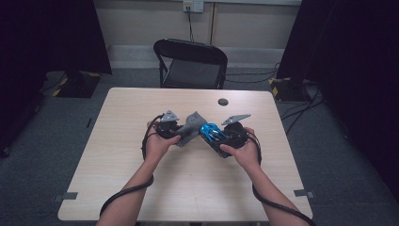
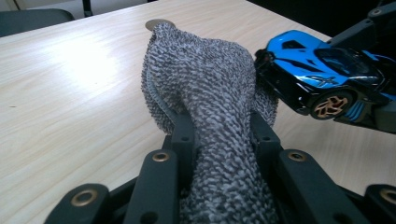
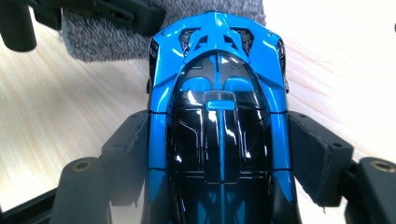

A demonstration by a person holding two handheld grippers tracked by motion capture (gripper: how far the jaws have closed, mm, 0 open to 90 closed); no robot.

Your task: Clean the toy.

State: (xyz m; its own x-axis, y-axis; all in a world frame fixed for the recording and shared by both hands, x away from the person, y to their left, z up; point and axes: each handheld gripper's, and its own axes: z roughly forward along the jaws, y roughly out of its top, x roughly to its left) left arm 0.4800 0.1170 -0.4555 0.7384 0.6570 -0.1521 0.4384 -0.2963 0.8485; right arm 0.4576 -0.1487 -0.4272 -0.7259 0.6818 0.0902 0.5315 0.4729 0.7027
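The left gripper was squeezed tight on a grey fuzzy cloth. The cloth stuck up from between its two black jaws. The right gripper held a blue and black toy car by its sides, with one jaw on each side of the car.

In the high view, both were above the middle of the pale wooden surface. The cloth was at 9 o'clock from the car, and the two touched. In the left gripper view, the car's end pressed into the cloth at 3 o'clock.

A small dark round spot was on the surface at 12 o'clock from the car. A black chair stood past the far edge.
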